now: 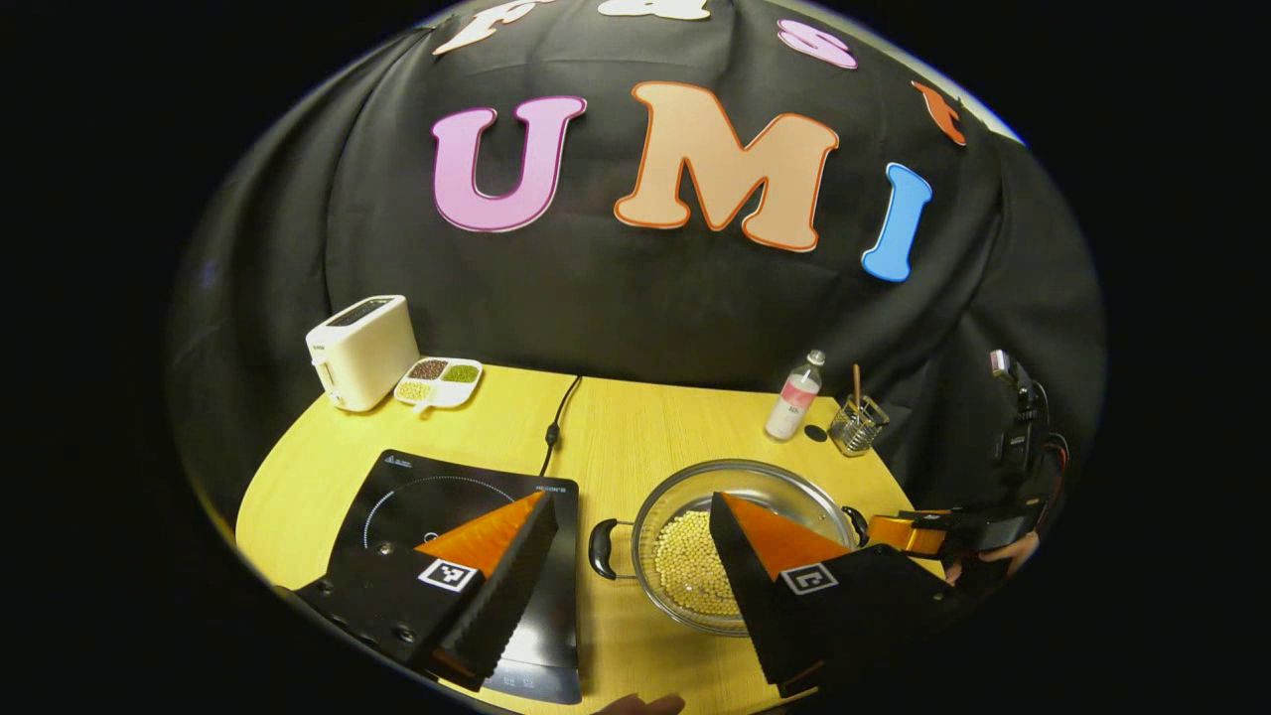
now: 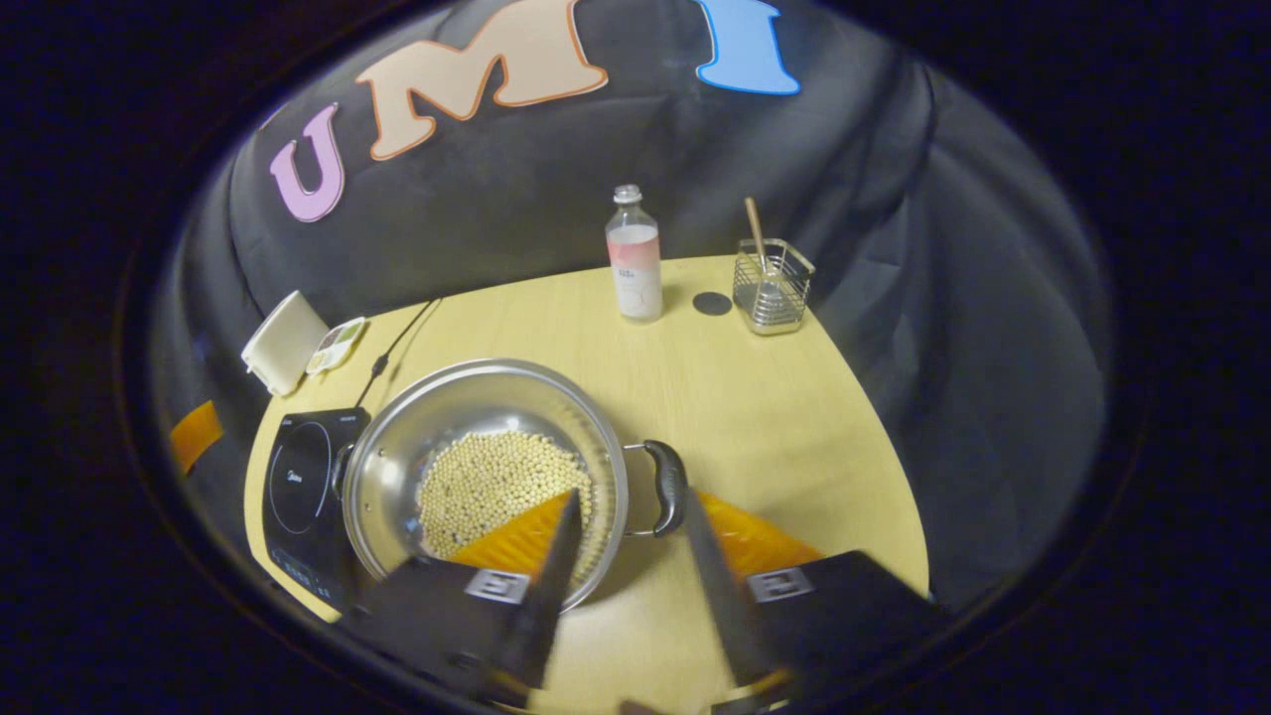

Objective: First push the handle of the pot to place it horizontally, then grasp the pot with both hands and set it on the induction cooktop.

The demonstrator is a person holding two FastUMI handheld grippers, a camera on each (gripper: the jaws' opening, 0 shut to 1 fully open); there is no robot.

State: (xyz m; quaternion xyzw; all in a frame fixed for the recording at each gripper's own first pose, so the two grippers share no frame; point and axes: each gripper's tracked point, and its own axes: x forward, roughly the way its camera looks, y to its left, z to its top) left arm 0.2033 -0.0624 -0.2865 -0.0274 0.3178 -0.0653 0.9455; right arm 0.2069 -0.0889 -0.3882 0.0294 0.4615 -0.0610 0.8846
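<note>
- Left gripper [image 1: 626,581] fingers spread wide, nothing between them; pot's left handle [image 1: 602,548] sits just ahead in the gap.
- Right gripper [image 2: 624,556] also open, lined up w/ right handle [image 2: 667,488], not clamped yet.
- Pot [image 2: 397,467] w/ beans rests on table beside the cooktop [image 1: 467,501], not on it.
- Step, I'd judge: handles look level already, so two-handed grasp is next; both need to close on handles, then lift over.
- Left gripper view adds toaster [image 1: 361,351]; right gripper view gives clearer bottle [image 2: 635,255].
</note>
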